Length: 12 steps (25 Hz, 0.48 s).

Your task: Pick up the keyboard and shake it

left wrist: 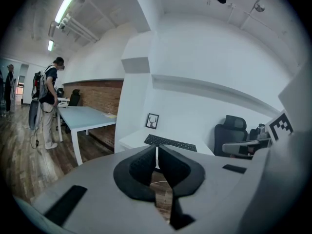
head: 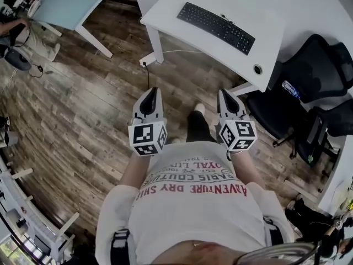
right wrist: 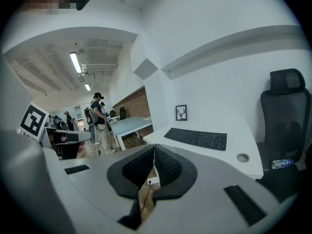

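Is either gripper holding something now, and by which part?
Nothing is held. The left gripper and right gripper are shut and empty; the keyboard lies on the desk, away from both.

Bright, even ceiling tube light [left wrist: 65,6]; soft shadows, strong fisheye distortion, dark vignetted corners.

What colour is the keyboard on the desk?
The keyboard is black, on a white desk; clearest in the right gripper view.

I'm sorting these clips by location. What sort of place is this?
Probably an office: a keyboard lies on a white desk, a black swivel chair stands beside it, and another table is nearby.
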### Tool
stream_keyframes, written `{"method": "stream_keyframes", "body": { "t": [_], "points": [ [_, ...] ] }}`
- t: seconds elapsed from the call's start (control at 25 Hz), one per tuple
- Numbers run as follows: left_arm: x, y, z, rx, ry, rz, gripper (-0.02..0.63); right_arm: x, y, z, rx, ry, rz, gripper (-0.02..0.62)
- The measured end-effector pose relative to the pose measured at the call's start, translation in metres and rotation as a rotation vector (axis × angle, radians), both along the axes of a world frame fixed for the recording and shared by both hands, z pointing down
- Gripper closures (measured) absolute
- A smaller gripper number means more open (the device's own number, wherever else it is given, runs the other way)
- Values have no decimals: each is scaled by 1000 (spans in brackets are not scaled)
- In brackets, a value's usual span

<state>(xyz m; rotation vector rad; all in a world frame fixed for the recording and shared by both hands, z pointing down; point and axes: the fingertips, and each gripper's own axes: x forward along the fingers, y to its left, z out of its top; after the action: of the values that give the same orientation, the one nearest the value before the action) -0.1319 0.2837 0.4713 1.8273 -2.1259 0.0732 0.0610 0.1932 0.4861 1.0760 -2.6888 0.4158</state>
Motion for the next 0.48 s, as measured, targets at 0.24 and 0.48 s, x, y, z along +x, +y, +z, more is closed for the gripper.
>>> {"method": "stream_keyframes", "body": {
  "t": [0.24,0.48],
  "points": [
    [-12,-85,-9,-10,-30,-29,572,-22,-92,-3,-13,-15,-50,569],
    [-7,-199,-21,6,-34,-24,572,-18,-197,-13,-2,-8,-75,569]
  ]
}}
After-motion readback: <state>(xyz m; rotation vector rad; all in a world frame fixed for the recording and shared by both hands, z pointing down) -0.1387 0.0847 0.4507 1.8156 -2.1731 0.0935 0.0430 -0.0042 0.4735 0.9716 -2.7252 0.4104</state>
